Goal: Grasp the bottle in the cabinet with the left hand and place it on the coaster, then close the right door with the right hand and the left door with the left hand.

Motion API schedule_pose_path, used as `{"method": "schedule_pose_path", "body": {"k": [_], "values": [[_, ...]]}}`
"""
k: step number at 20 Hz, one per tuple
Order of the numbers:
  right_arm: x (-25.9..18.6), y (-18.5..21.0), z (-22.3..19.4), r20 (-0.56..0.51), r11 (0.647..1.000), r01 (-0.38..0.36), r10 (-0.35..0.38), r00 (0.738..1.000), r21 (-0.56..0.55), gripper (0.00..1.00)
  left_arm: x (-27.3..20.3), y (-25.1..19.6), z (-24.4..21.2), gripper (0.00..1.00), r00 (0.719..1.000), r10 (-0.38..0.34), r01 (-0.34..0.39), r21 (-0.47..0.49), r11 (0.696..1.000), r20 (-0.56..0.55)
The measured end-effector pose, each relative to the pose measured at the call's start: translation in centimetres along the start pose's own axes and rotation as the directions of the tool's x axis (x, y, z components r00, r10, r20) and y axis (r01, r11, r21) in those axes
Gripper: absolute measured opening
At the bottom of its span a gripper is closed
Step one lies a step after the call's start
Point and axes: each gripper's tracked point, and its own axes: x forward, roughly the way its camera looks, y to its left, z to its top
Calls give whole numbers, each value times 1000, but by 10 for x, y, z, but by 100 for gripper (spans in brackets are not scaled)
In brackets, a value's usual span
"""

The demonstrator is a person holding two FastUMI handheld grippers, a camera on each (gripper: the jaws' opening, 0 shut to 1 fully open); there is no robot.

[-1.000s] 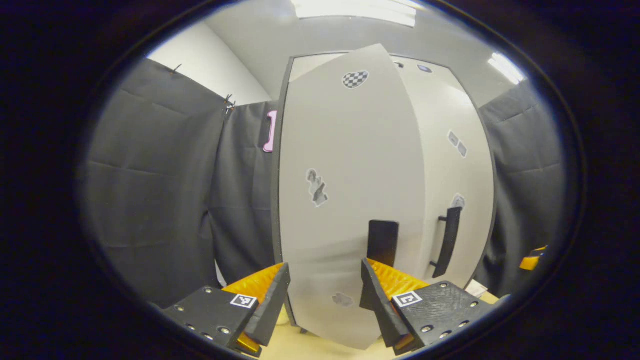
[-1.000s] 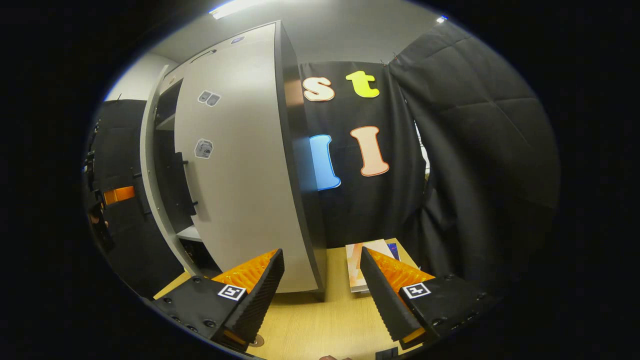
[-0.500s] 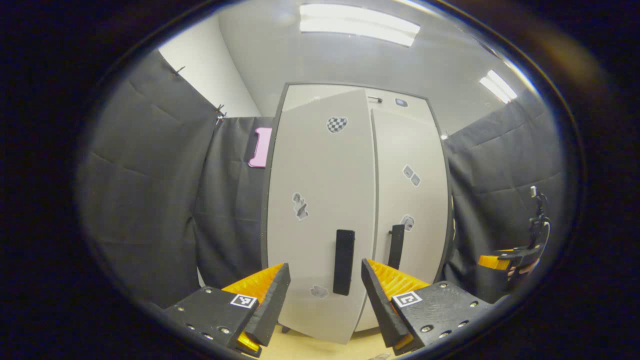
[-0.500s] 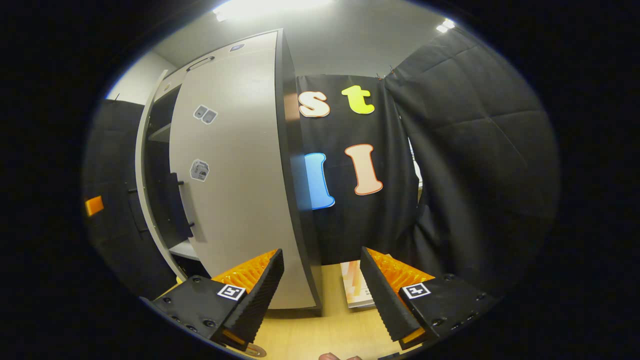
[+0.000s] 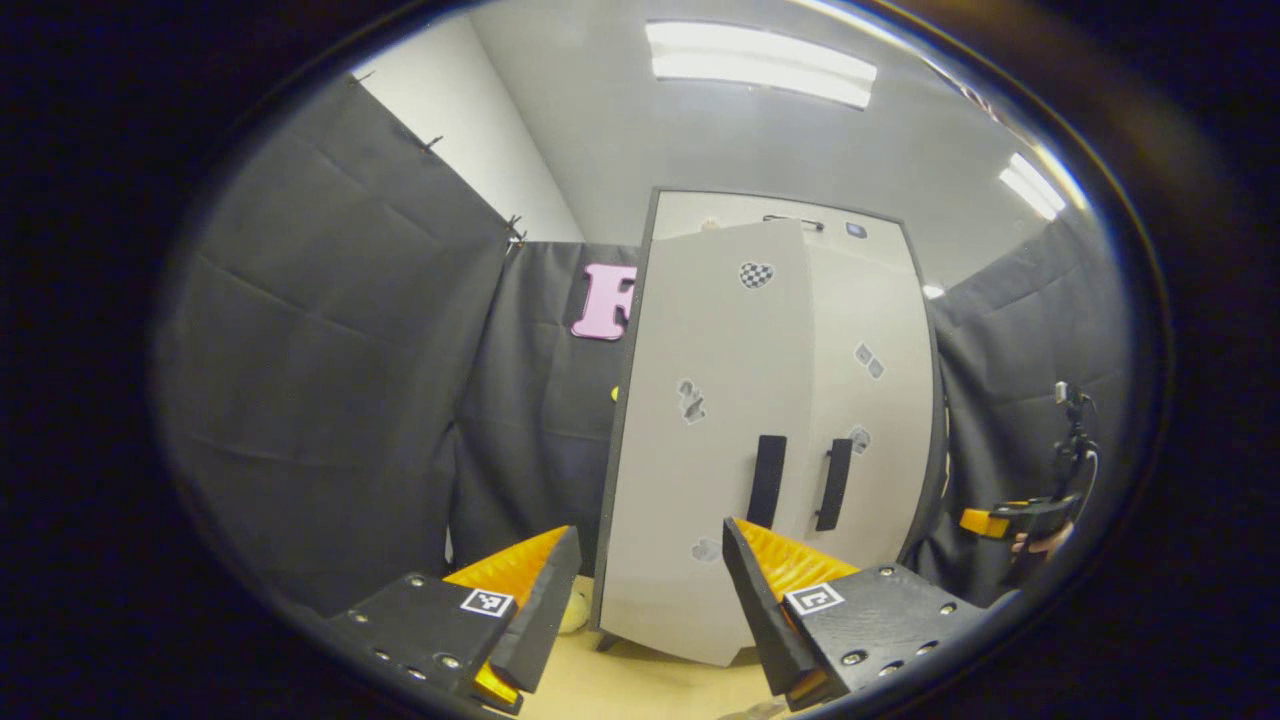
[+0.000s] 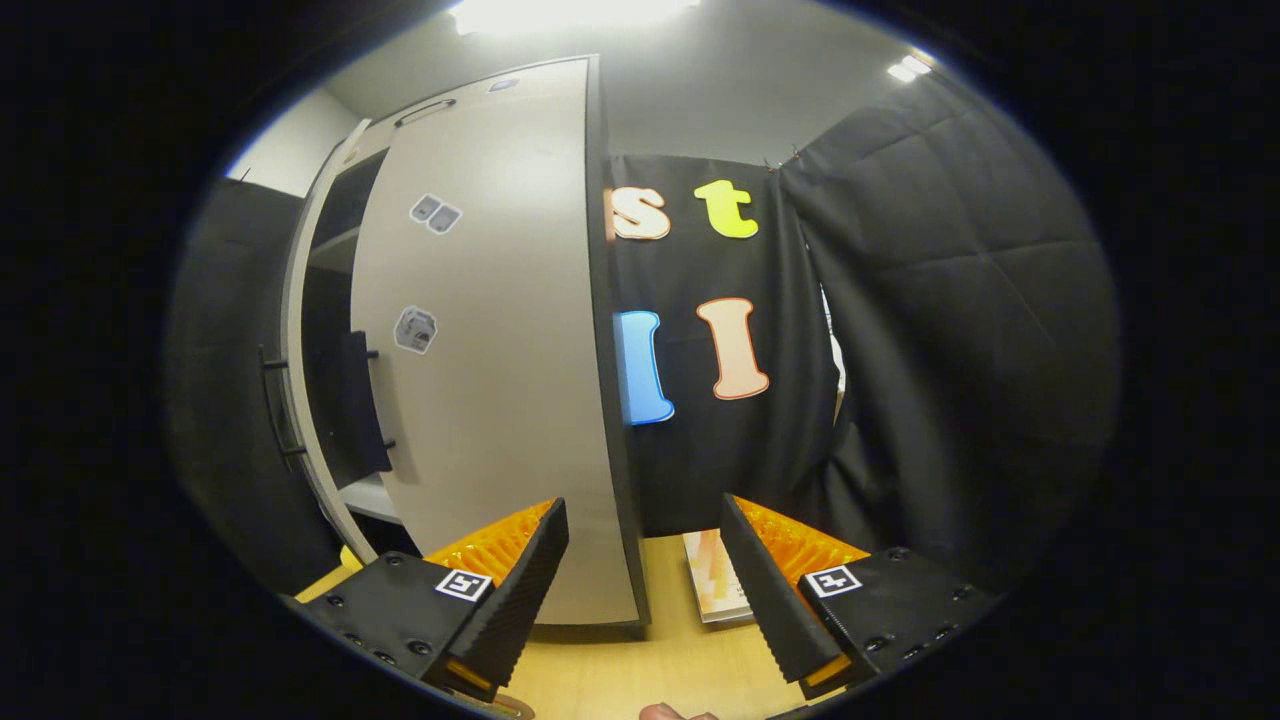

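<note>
Both grippers gape wide, holding nothing; the left gripper [image 5: 650, 590], facing the cabinet's left door [image 5: 700, 440], should press it flush beside its handle [image 5: 767, 480].

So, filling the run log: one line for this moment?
left tool: open, empty | right tool: open, empty | right door: shut | left door: slightly ajar

left gripper [image 5: 650, 600]: two wedge-shaped fingers with ribbed inner faces, each on a dark block mount
left gripper mounts: round screw heads along the outer edges; a small square black-and-white marker atop each, nearest the fingers
right gripper [image 6: 645, 575]: same build, fine-toothed finger faces, square marker on each mount, screws along the outer edges
right gripper, seen beyond the left gripper's right finger [image 5: 1020, 520]: dark body, a cable rising above it
</note>
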Motion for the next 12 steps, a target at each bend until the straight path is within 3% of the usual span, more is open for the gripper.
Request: {"method": "schedule_pose_path", "body": {"k": [2,12], "values": [[0,10,-8,-29,1000,-20,19,999,-10,98,-1,9,2,89,1000,22,-22,13,1000,-6],[-3,44,11,29,996,-69,71,997,-51,98,3,14,5,90,1000,-30,30,10,999,-10]]}}
